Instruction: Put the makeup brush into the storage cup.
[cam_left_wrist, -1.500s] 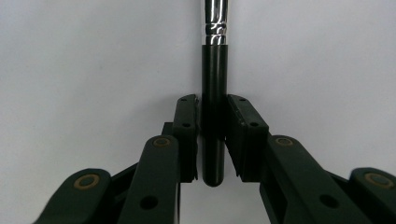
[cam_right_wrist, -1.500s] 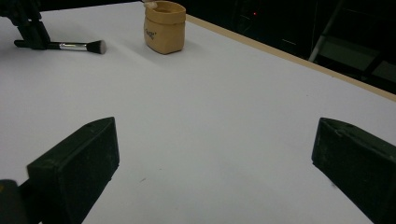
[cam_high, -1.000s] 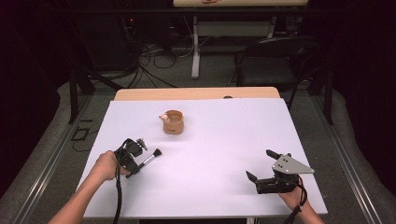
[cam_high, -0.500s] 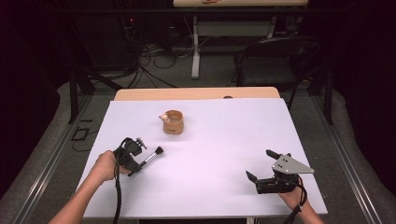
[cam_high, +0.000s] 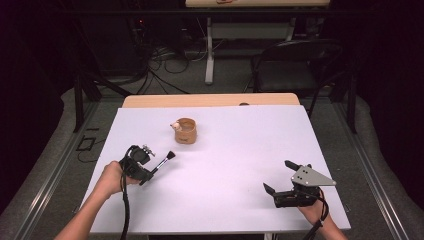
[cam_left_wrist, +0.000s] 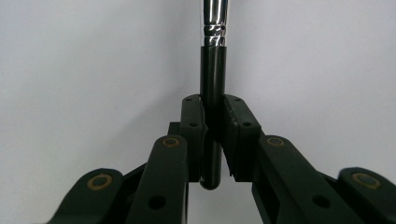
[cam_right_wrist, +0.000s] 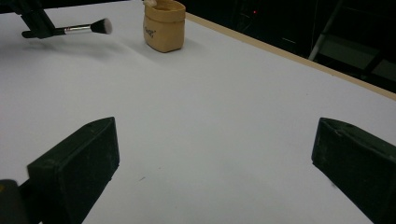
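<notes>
A makeup brush (cam_high: 162, 161) with a black handle, silver ferrule and dark bristle head is clamped by its handle end in the left hand-held gripper (cam_left_wrist: 213, 135), raised just above the white counter (cam_high: 240, 150) at its left front. The bristles point toward a small tan pot (cam_high: 185, 131) standing near the counter's middle back, apart from the brush. The right hand-held gripper (cam_high: 284, 179) rests at the right front, jaws wide and empty. To seat the brush well, it likely needs tilting upright, handle down, over the pot's mouth before letting go.
</notes>
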